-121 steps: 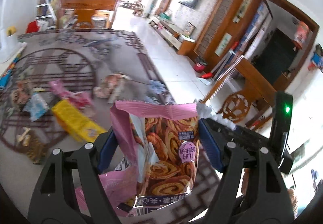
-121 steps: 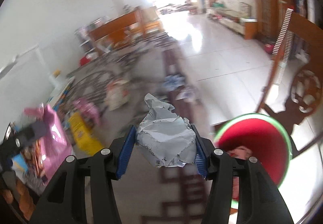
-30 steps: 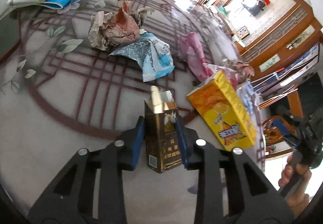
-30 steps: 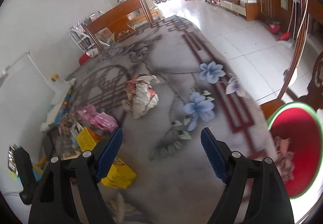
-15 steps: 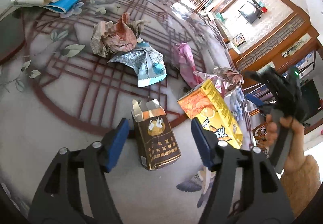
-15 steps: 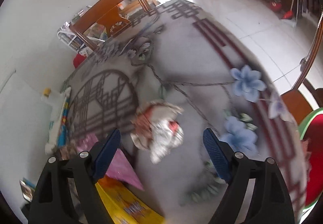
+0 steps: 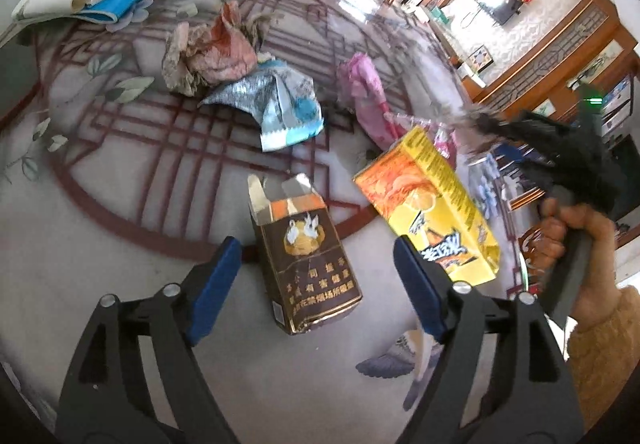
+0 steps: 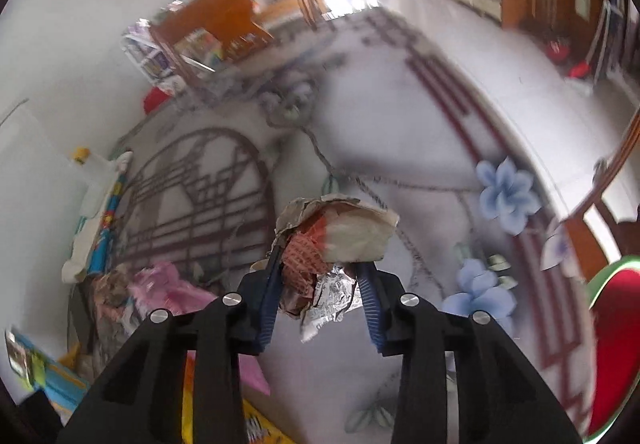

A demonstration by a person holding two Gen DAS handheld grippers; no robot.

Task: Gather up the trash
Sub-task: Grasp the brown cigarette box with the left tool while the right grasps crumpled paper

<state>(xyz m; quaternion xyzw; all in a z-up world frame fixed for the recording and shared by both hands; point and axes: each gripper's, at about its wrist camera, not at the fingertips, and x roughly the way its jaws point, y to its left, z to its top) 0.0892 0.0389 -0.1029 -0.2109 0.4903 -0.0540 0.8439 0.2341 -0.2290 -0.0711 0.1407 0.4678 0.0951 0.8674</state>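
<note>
Now the left gripper (image 7: 316, 276) is opening, its fingers apart from the brown box (image 7: 306, 256) lying between them; the right gripper (image 8: 318, 300) is closing on a crumpled wrapper (image 8: 328, 244).

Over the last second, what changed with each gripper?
The left gripper let go of the brown cigarette box, which now lies free between its opening jaws. The right gripper swung over the crumpled wrapper and is closing on it. The yellow box and blue wrapper stayed put.
</note>
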